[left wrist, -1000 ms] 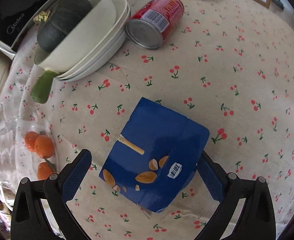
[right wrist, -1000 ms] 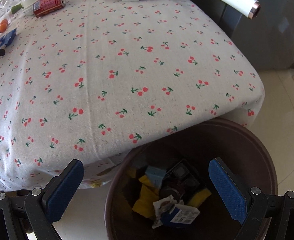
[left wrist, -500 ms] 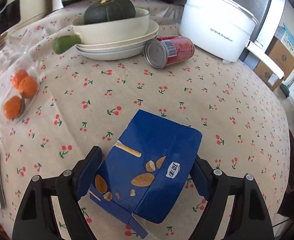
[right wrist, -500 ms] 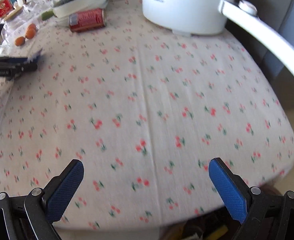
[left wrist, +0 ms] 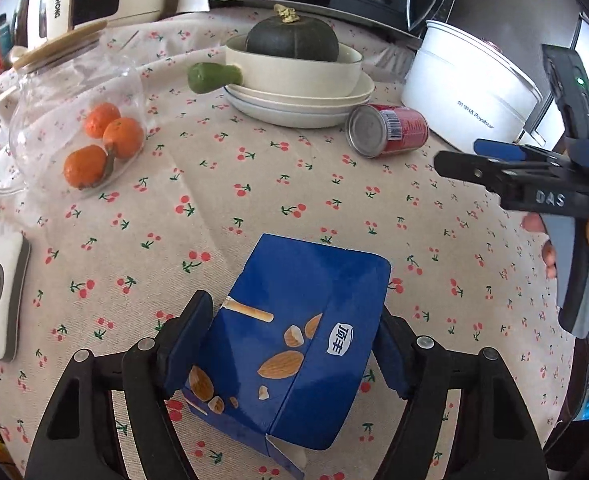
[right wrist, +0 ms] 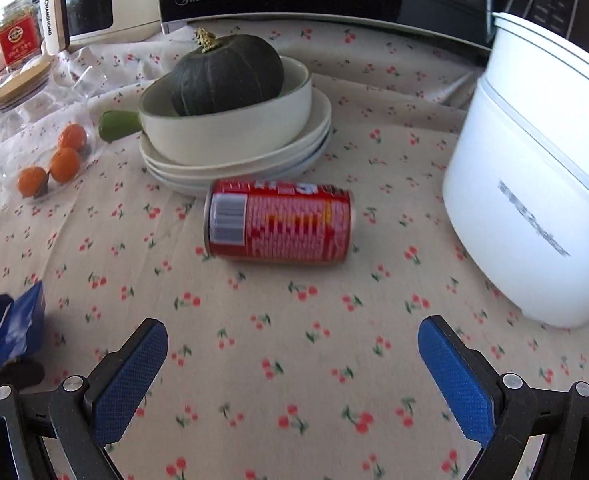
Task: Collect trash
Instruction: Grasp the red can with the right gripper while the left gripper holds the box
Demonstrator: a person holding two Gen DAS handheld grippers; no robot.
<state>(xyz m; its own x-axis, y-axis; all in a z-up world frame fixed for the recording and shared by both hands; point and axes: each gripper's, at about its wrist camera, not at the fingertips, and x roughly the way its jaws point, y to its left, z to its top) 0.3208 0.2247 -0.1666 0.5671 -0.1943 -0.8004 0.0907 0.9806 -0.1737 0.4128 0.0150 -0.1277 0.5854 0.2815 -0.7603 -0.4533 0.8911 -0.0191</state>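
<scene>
The left gripper has its fingers clamped on the blue box above the desk. The right gripper, fingers wide apart, faces the red can lying beside stacked plates.

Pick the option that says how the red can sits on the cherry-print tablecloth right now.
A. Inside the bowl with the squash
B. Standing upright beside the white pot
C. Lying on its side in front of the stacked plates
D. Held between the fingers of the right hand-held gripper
C: the red can lies on its side on the cloth just in front of the stacked plates, ahead of the open right hand-held gripper.
</scene>
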